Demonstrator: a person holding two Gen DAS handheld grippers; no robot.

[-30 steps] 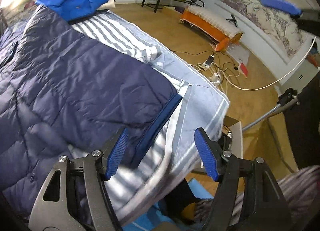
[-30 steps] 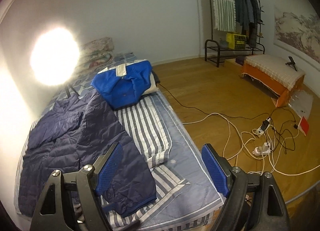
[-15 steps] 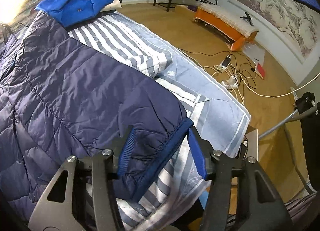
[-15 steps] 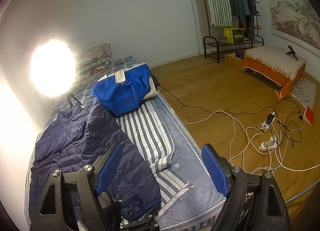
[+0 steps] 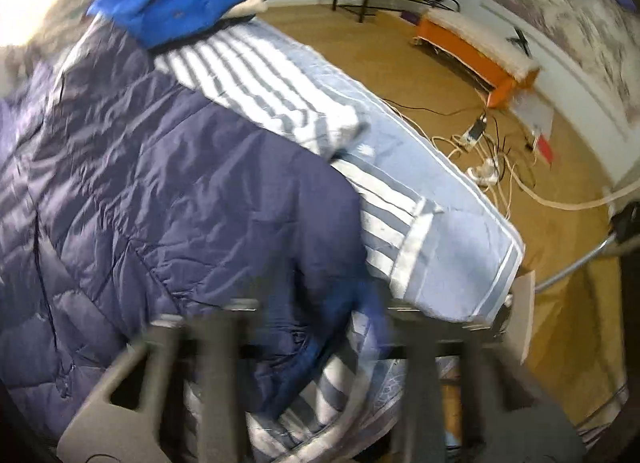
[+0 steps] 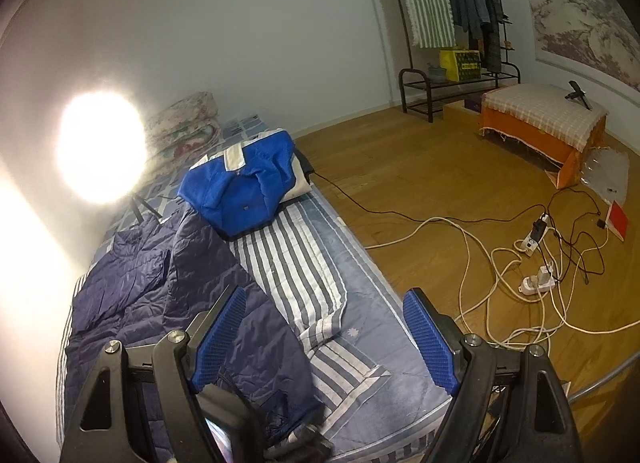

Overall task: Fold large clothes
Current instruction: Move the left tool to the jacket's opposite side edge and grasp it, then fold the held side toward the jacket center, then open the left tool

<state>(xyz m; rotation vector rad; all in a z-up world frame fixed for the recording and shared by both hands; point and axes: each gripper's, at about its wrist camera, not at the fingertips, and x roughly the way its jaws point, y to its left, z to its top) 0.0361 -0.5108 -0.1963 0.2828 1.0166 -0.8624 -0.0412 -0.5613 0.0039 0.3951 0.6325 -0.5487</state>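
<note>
A large navy quilted jacket (image 5: pixel 160 199) lies spread on the bed (image 5: pixel 460 247), over a blue-and-white striped cover. My left gripper (image 5: pixel 320 327) is at the jacket's near hem corner, and the hem's blue band sits between its blurred fingers; they look closed on it. In the right wrist view the jacket (image 6: pixel 192 303) lies at lower left. My right gripper (image 6: pixel 324 339) is open and empty, held above the bed's near end. The left gripper shows below it at the hem (image 6: pixel 296 435).
A folded bright blue garment (image 6: pixel 244 187) lies at the bed's far end beside rolled floral bedding (image 6: pixel 184 127). A bright lamp (image 6: pixel 100 147) glares at left. Cables and power strips (image 6: pixel 536 263) litter the wood floor, with an orange bench (image 6: pixel 540 123) and a clothes rack (image 6: pixel 452 23) behind.
My left gripper moved down onto the jacket's hem corner and its fingers narrowed from wide open to closing around the blue band. My right gripper stayed open and shifted only slightly.
</note>
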